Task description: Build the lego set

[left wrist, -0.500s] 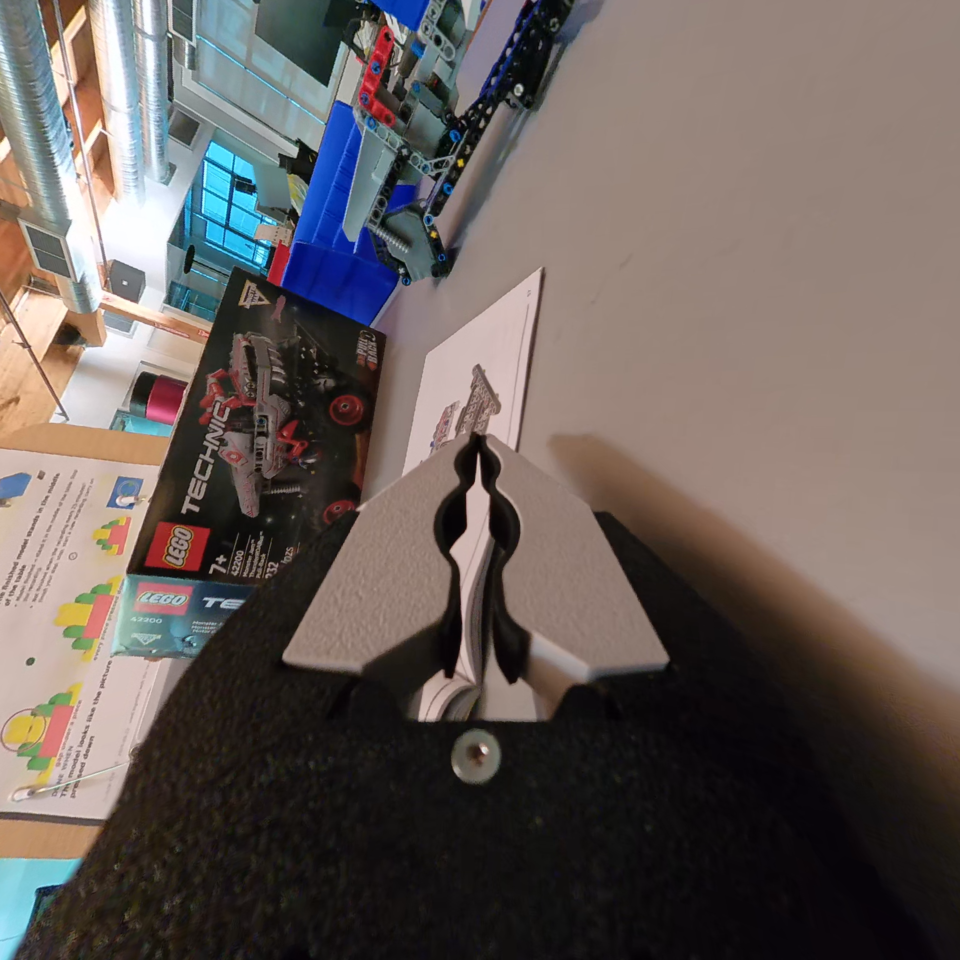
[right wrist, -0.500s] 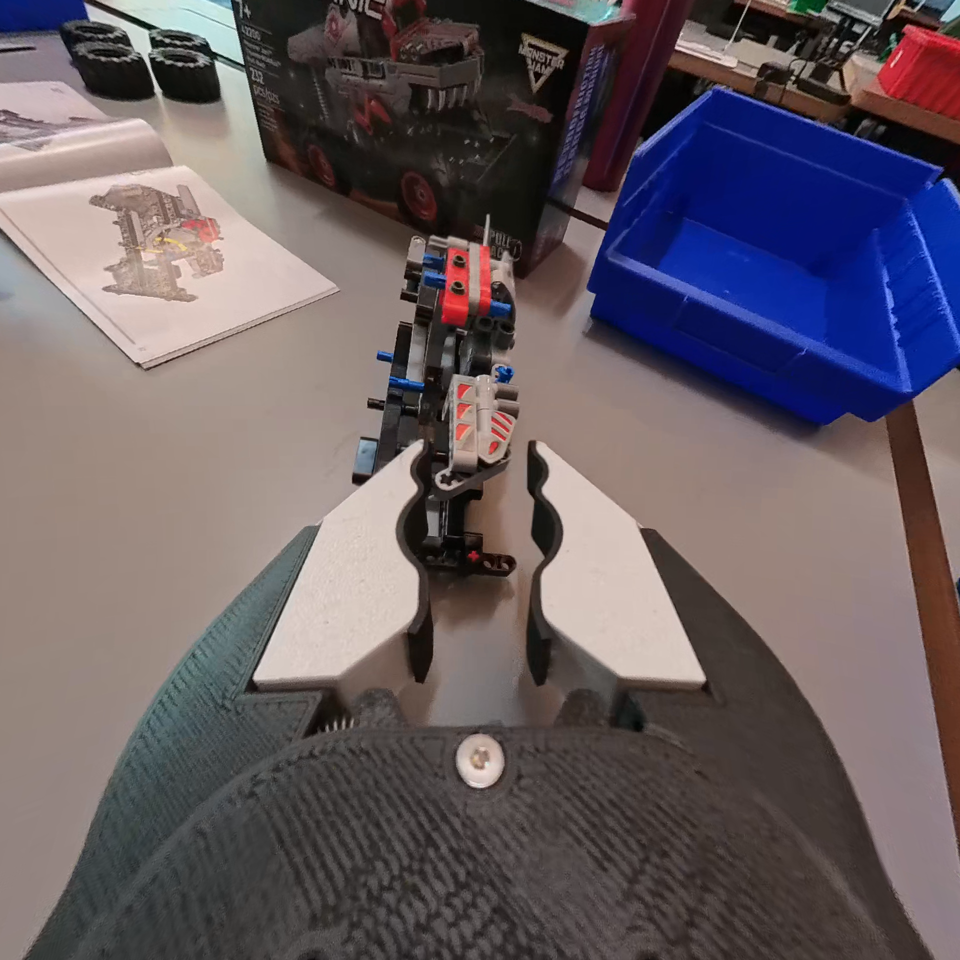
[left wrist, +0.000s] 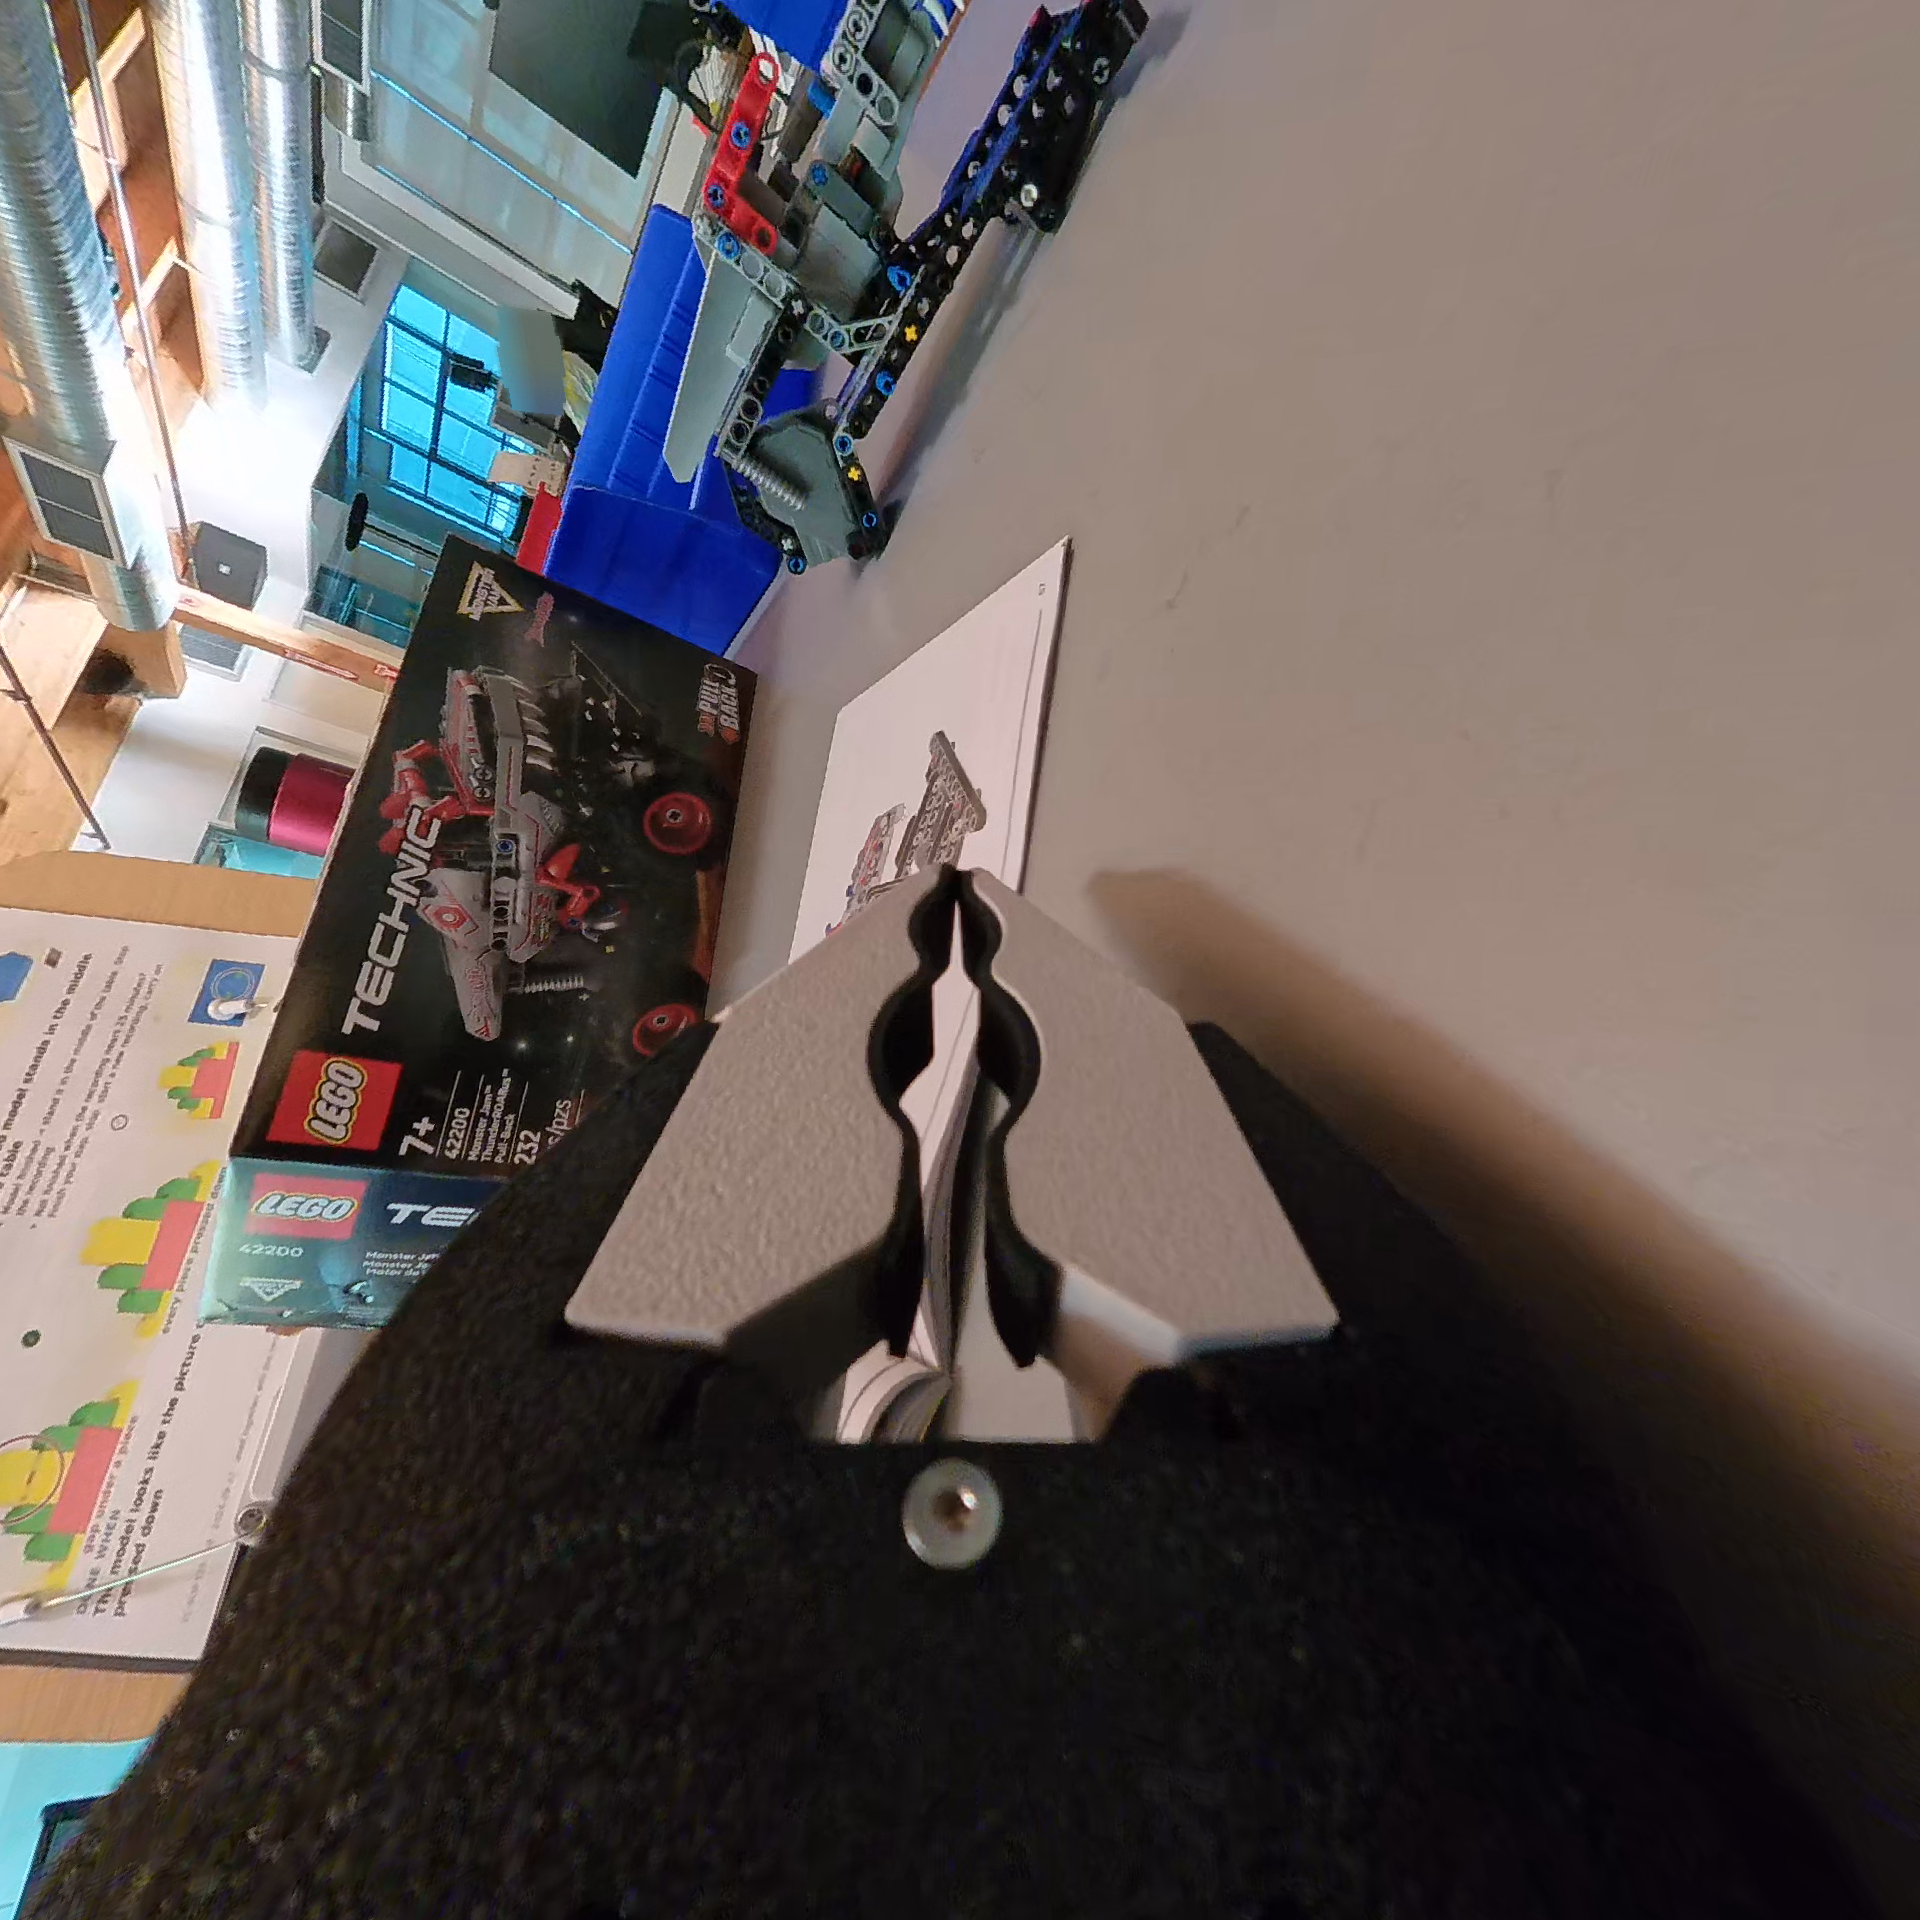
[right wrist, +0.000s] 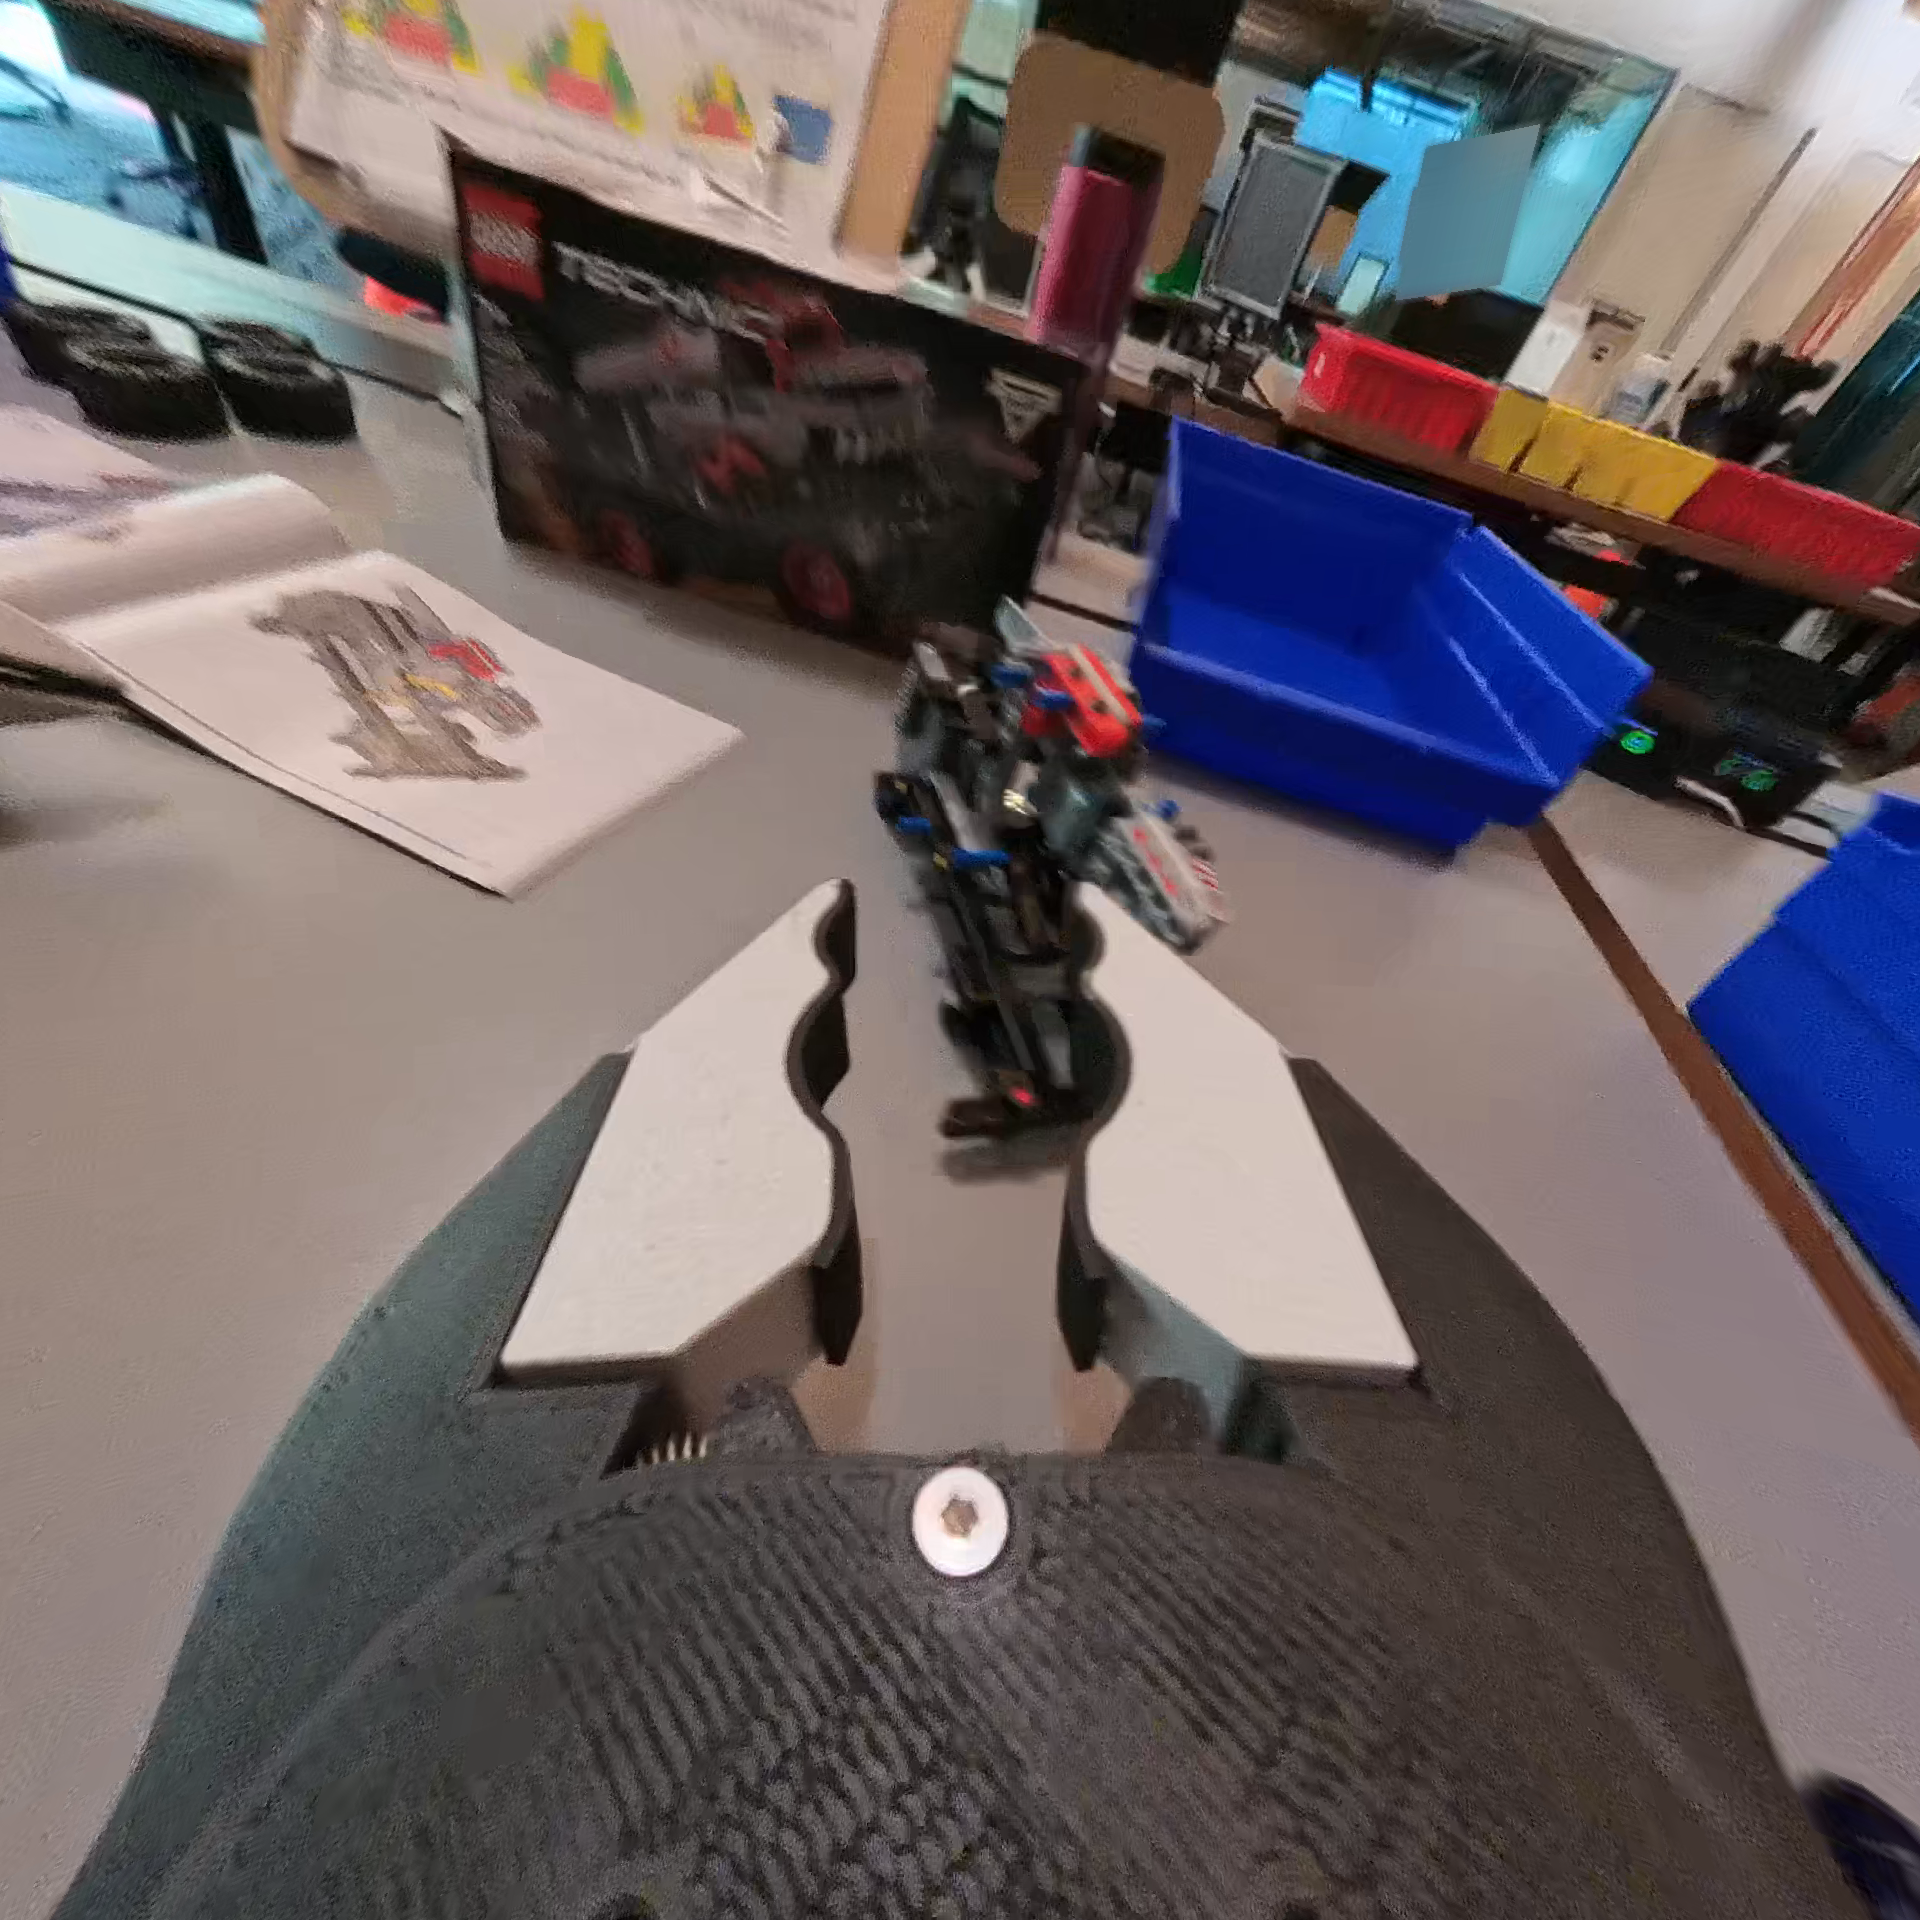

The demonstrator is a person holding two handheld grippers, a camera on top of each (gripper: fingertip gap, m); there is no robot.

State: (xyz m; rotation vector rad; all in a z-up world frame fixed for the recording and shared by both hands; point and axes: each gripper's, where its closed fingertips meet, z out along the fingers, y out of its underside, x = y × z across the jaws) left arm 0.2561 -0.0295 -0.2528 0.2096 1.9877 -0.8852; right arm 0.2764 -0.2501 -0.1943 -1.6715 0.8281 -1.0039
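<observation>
A: Two hand-held grippers are at work. The left hand-held gripper (left wrist: 951, 904) has its tips pressed together at the middle of its frame. The page of the instruction booklet (left wrist: 977, 707) shows through the gap behind the tips, but I cannot tell if it pinches the page or just hovers over it.

B: Why would it be there?

A: I think it is there to keep the booklet flat and open, so the next step can be read.

B: And the other one?

A: The right hand-held gripper (right wrist: 961, 914) has its fingers wide apart, at the middle of its frame. The half-built truck (right wrist: 1023, 831) stands on the grey counter (right wrist: 260, 1039), with its near end in the gap between the fingers. Whether the right finger touches it, I cannot tell. The picture is blurry.

B: Why is it open like that?

A: I think it is lined up to close on the dark frame and hold it firm.

B: Where is the rest?

A: The set's box (right wrist: 748, 416) stands at the upper middle, behind the truck. A blue bin (right wrist: 1351, 644) is at the right. Black tyres (right wrist: 187, 374) wait at the upper left, past the booklet. So the wheels are not on yet, and much of the build is left.
</observation>
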